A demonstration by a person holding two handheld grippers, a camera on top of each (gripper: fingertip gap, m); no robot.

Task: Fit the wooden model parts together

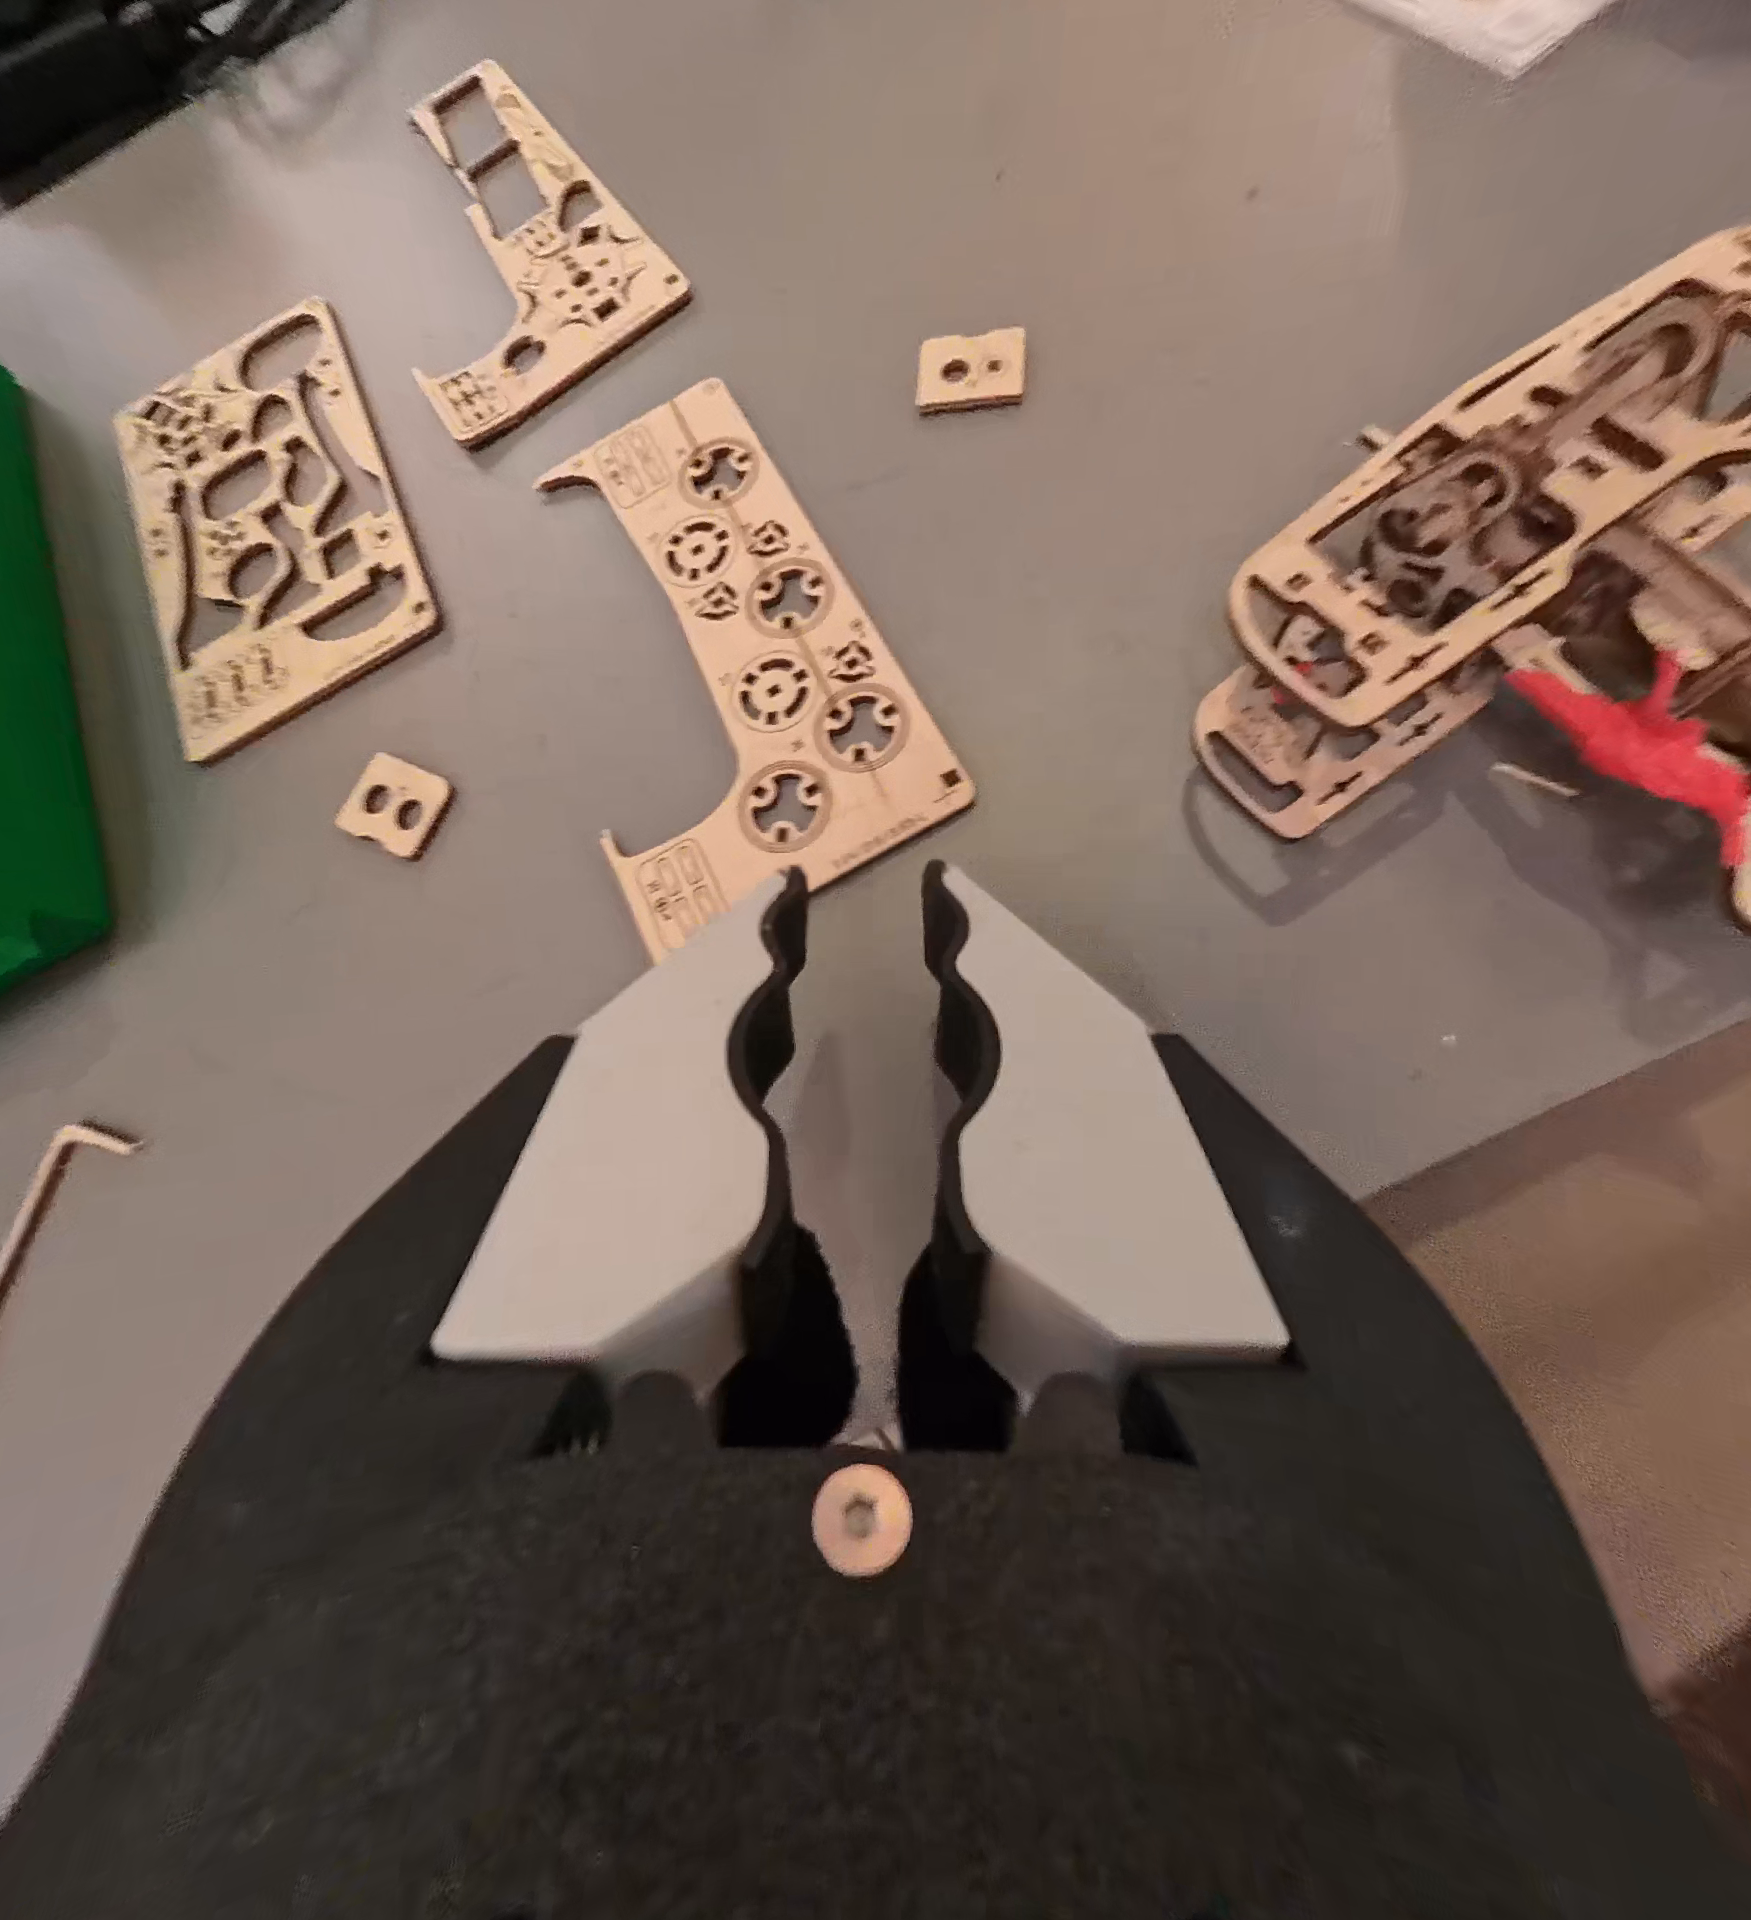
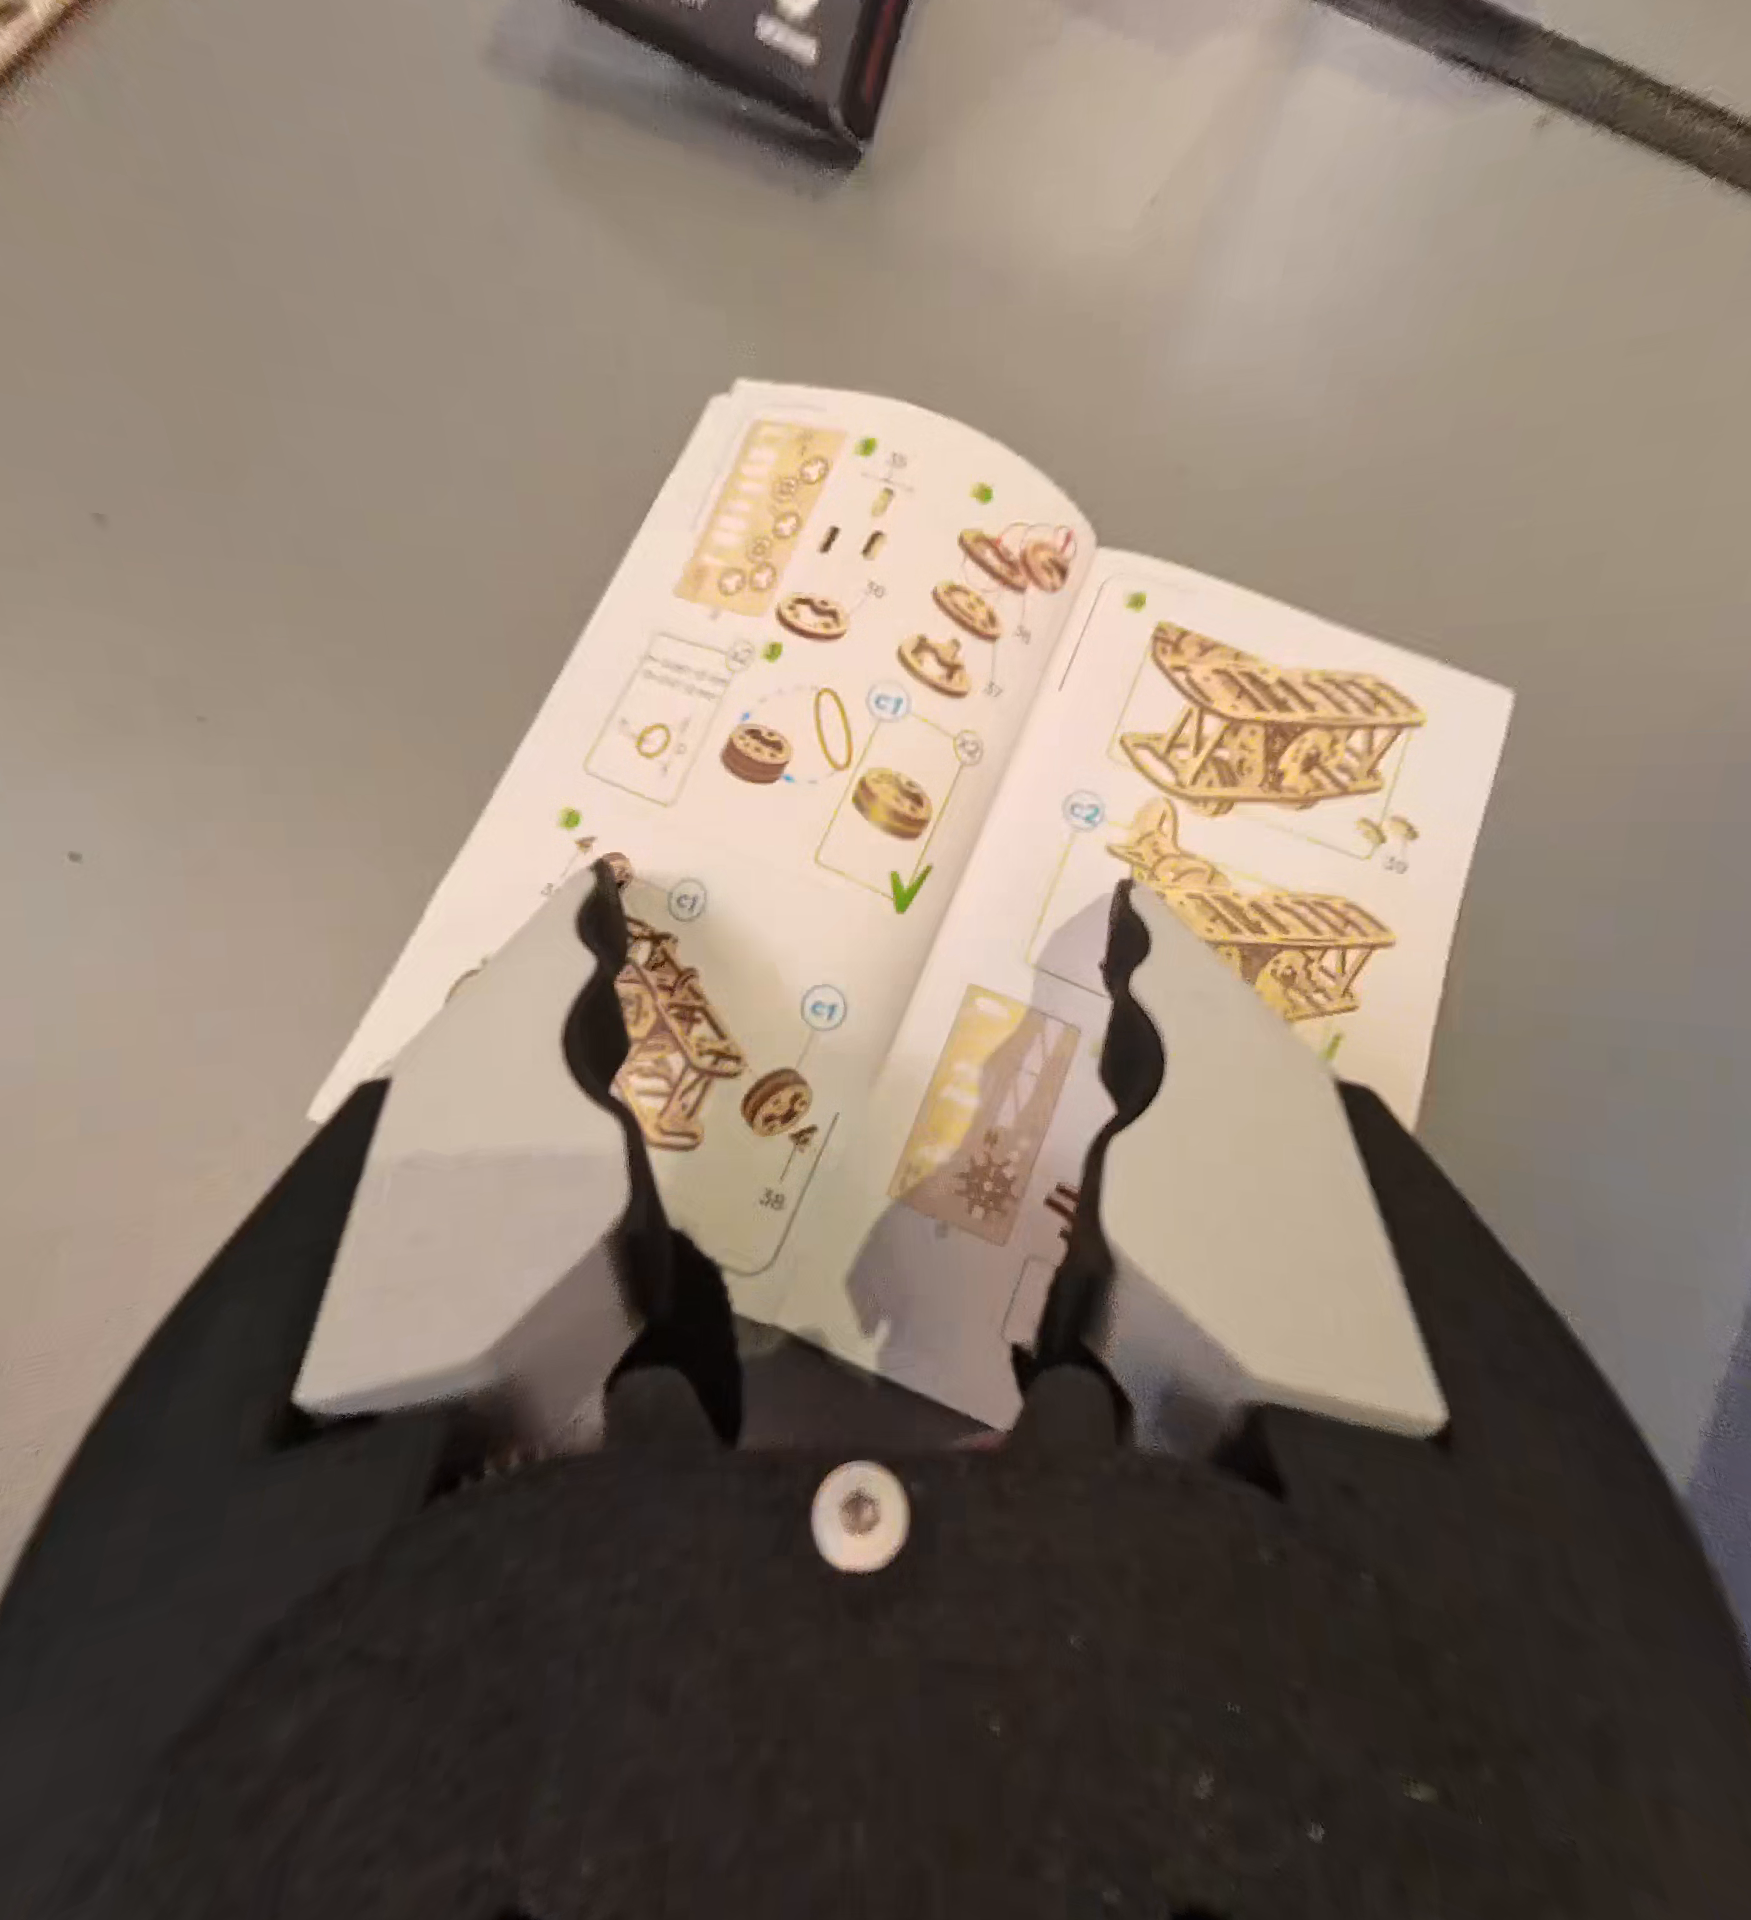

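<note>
The left gripper (image 1: 863,883), grey-fingered with black wavy pads, hangs empty with a narrow gap between its jaws, above a laser-cut plywood parts sheet (image 1: 783,649) on the grey table (image 1: 1110,260). A half-built wooden biplane model (image 1: 1536,582) stands to the right. The right gripper (image 2: 860,883) gapes wide over an open instruction booklet (image 2: 912,790).

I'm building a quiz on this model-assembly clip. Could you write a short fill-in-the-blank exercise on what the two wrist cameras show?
1. The right gripper hovers over an open ____ lying on the grey table.
2. The part-built wooden biplane has a propeller coloured ____.
3. The wooden sheet of wheel discs lies just ahead of the ____ gripper.
4. Both grippers hold ____.

Missing words: instruction booklet; red; left; nothing
</note>
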